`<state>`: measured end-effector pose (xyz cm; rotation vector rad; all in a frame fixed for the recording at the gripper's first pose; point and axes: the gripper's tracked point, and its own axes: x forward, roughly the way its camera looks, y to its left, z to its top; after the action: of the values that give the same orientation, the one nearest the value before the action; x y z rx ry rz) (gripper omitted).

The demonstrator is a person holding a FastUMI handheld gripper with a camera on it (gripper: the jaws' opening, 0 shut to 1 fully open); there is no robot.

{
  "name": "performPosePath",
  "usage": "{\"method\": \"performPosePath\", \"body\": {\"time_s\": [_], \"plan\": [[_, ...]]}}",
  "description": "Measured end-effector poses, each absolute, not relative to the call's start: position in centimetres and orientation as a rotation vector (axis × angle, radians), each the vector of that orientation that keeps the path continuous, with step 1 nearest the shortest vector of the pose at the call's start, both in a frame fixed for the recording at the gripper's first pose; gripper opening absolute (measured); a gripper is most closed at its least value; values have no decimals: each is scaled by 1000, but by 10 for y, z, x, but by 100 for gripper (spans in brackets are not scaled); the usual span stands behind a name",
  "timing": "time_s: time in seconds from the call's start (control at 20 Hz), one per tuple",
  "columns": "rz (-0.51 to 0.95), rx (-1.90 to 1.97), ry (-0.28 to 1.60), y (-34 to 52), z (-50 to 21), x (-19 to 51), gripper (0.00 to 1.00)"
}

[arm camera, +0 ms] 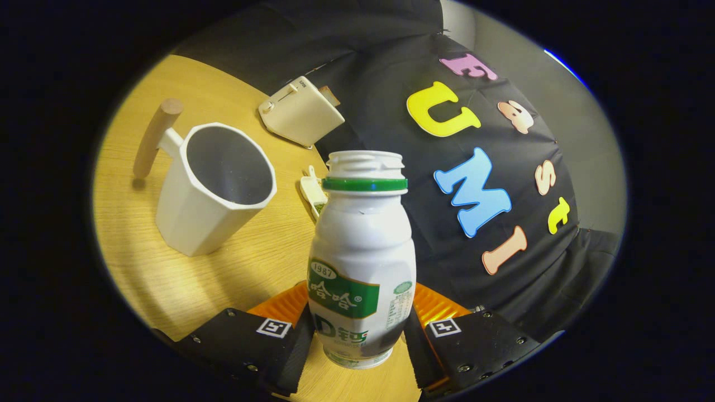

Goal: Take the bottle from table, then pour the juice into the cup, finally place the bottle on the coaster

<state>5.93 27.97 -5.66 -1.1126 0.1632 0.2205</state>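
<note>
Bottle [362, 262]: white plastic, green band around the neck, cap off and mouth open, green label on the front; it stands close to upright between my two fingers, its base low between them and above the wood of the counter [184, 279].
Gripper [360, 335]: my fingers press on the lower body of the bottle, one on each side, so I hold it in a narrow grip.
Coaster [430, 307]: orange and ribbed, lying on the counter just behind the bottle's base; parts of it show on both sides of the bottle, just ahead of my fingertips. I cannot tell whether the bottle's base touches it.
Cup [215, 187]: white, faceted sides, wooden stick handle pointing away from the bottle; it sits on the counter beyond my left finger, apart from the bottle, and looks empty inside.
Toaster [300, 110]: cream-coloured, far across the counter, beyond the cup and near the black cloth wall.
Clip [313, 192]: small pale thing lying between the cup and the bottle's neck, partly hidden behind the bottle.
</note>
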Motion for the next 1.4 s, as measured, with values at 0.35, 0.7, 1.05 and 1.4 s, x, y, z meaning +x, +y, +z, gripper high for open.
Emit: {"method": "performPosePath", "body": {"time_s": [0.35,0.7,1.05,1.4], "plan": [[194,-1252,144,272,-47,62,74],[188,-1361,113,277,-40,63,74],[178,-1472,81,282,-34,63,74],[141,-1586,44,284,-27,65,74]]}}
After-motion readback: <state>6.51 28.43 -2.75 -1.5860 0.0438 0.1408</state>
